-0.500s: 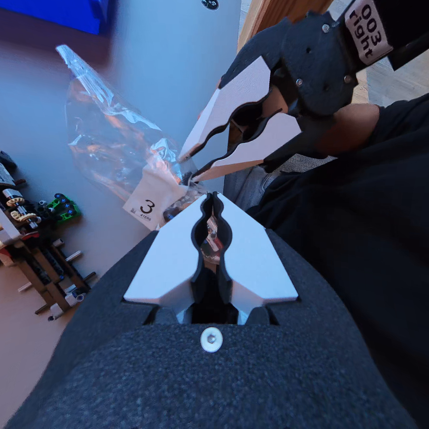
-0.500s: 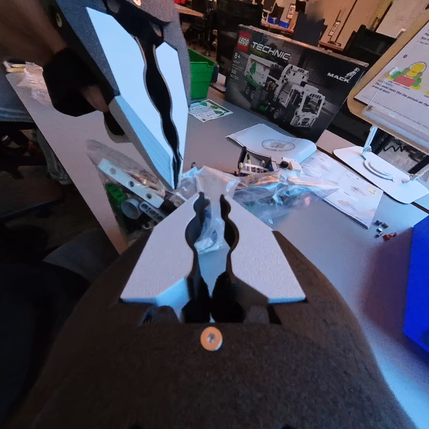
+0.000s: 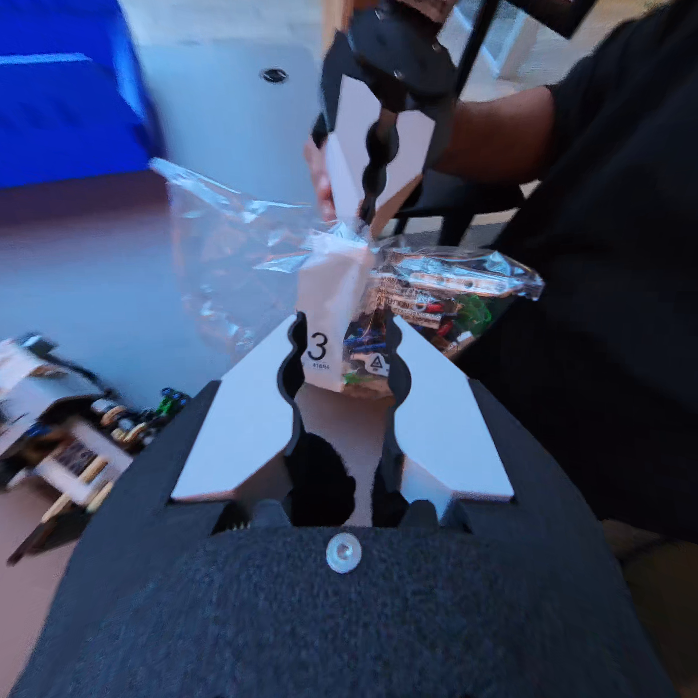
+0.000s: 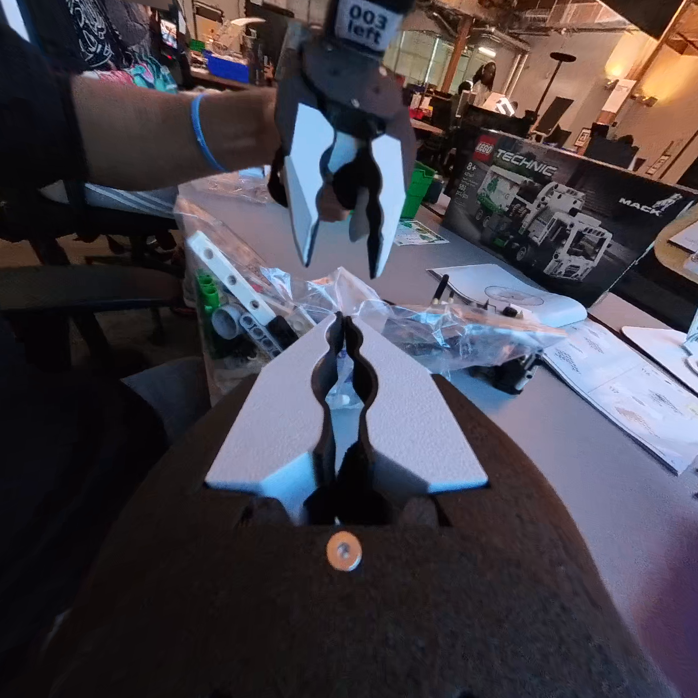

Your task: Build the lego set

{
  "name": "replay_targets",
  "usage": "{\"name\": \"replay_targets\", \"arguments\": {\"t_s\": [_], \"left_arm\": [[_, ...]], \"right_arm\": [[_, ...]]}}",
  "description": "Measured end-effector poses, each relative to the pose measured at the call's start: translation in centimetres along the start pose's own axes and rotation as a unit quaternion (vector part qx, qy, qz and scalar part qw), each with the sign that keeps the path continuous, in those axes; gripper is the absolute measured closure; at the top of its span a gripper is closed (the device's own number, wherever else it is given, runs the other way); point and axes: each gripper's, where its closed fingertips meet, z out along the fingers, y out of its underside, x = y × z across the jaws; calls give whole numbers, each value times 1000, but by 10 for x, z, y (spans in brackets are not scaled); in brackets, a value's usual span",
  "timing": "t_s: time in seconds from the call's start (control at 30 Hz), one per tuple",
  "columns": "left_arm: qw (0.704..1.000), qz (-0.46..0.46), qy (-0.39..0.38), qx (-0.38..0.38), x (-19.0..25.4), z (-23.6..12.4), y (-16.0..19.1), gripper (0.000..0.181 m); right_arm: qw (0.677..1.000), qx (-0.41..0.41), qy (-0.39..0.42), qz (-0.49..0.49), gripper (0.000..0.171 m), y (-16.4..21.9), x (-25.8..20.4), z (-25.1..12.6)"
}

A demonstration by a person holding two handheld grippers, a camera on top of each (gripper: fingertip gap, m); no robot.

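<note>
**Lego bag pinched by right tongs, left tongs released**

Left wrist view: the lego bag [image 3: 396, 302] of clear plastic hangs over the desk [image 3: 94, 283] edge, its top pinched by the right tongs [image 3: 360, 219]; the left tongs [image 3: 345, 328] gape wide, empty.

Right wrist view: the right tongs [image 4: 343, 319] clench bag film; the left tongs [image 4: 338, 270] hover just above, parted.

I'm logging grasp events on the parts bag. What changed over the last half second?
The left gripper let go of the plastic parts bag: its jaws were shut on the plastic, now they are open and it hangs above the bag. The right gripper stays shut on the bag's top, which now bears the bag alone. The set's box and booklets lie as before on the table.
</note>
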Motion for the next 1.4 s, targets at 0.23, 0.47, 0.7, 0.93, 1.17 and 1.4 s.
{"name": "replay_targets", "arguments": {"t_s": [0.23, 0.47, 0.7, 0.93, 1.17, 1.4], "left_arm": [[997, 23, 65, -18, 1, 29, -6, 151], [993, 121, 5, -6, 2, 36, -13, 181], [990, 129, -42, 41, 9, 29, -20, 181], [991, 56, 3, 122, 1, 13, -16, 181], [983, -18, 13, 180, -32, -20, 5, 181], [989, 5, 15, 149, -32, -7, 6, 181]], "right_arm": [[999, -7, -32, -17, 171, -4, 2, 6], [998, -24, -56, 7, 171, -6, 5, 0], [994, -65, -92, 15, 171, -7, 5, -19], [991, -56, -115, 32, 171, -2, 18, -24], [988, -42, -99, 107, 171, 13, 45, -54], [986, -70, -91, 120, 171, 29, 47, -35]]}}
